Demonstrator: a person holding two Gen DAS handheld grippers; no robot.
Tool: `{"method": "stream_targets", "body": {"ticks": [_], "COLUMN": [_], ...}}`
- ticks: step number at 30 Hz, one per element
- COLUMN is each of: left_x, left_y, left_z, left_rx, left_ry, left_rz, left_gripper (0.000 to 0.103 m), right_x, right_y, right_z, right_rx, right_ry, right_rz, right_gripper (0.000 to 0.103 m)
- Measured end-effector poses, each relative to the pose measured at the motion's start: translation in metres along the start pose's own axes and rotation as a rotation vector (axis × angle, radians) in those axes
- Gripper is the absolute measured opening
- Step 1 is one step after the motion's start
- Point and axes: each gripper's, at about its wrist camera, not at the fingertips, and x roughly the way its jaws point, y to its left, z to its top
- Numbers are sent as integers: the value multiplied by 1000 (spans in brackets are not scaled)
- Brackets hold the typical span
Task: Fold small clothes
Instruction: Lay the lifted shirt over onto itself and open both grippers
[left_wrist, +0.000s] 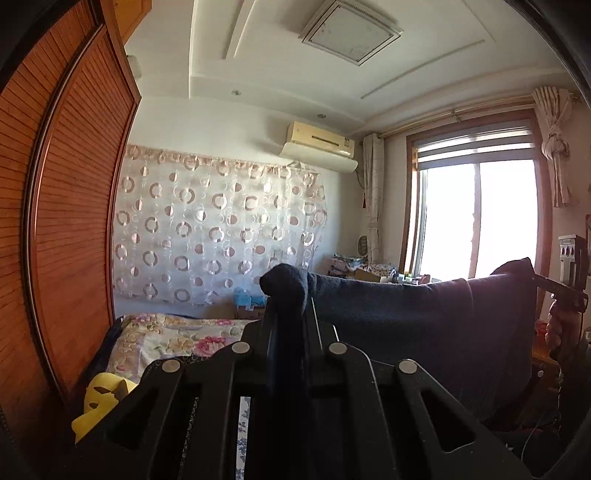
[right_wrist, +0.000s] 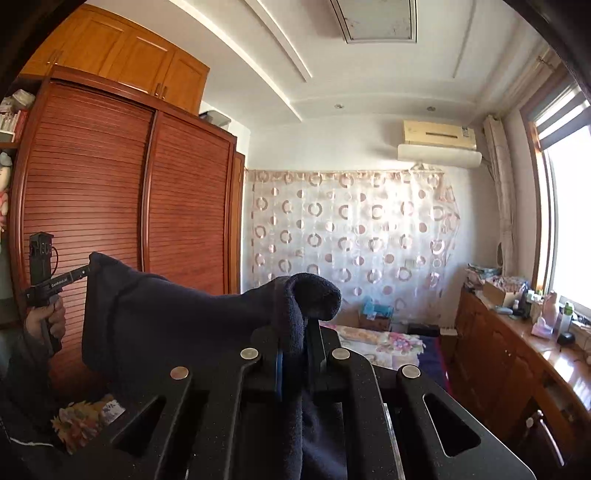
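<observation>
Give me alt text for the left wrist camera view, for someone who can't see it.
The left gripper is shut on a corner of a dark navy garment, held up and stretched across to the right gripper at the frame's right edge. Behind are a floral bed, wooden wardrobe and bright window.

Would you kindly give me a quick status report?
Left gripper, right gripper shut on dark garment. Garment stretched aloft between them, above floral bed. Nothing obstructing.
</observation>
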Motion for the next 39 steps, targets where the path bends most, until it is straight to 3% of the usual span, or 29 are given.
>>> {"method": "stream_targets", "body": {"ticks": [4, 9, 10, 11, 12, 15, 16, 17, 19, 26, 30, 39], "left_x": [63, 169, 193, 212, 226, 226, 222, 218, 209, 182, 176, 186], "left_y": [10, 28, 35, 41, 49, 43, 39, 35, 30, 14, 1, -19], "left_z": [-20, -50, -61, -70, -85, -113, -118, -124, -135, -154, -175, -236], "left_rx": [32, 84, 90, 79, 31, 34, 50, 60, 54, 55, 46, 40], "left_ry": [94, 226, 275, 325, 384, 422, 427, 434, 460, 489, 537, 712], "left_rz": [55, 142, 144, 134, 131, 124, 132, 141, 128, 107, 71, 31], "left_gripper": [12, 19, 26, 41, 47, 58, 73, 79, 79, 79, 79, 79], "right_x": [50, 149, 176, 199, 220, 239, 237, 234, 227, 224, 214, 230], "right_y": [-10, -45, -53, -59, -63, -70, -73, -73, -76, -122, -126, -129], "right_z": [11, -9, -19, -27, -40, -62, -68, -72, -80, -92, -106, -122], "right_rx": [-11, 21, 22, 9, -25, -22, 3, 21, 48, 144, 197, 271], "right_ry": [86, 221, 267, 323, 385, 443, 448, 448, 456, 530, 576, 673], "right_rz": [-31, -93, -114, -145, -196, -240, -231, -223, -212, -185, -180, -144], "right_gripper": [9, 9, 13, 24, 29, 40, 46, 52, 59, 59, 59, 59]}}
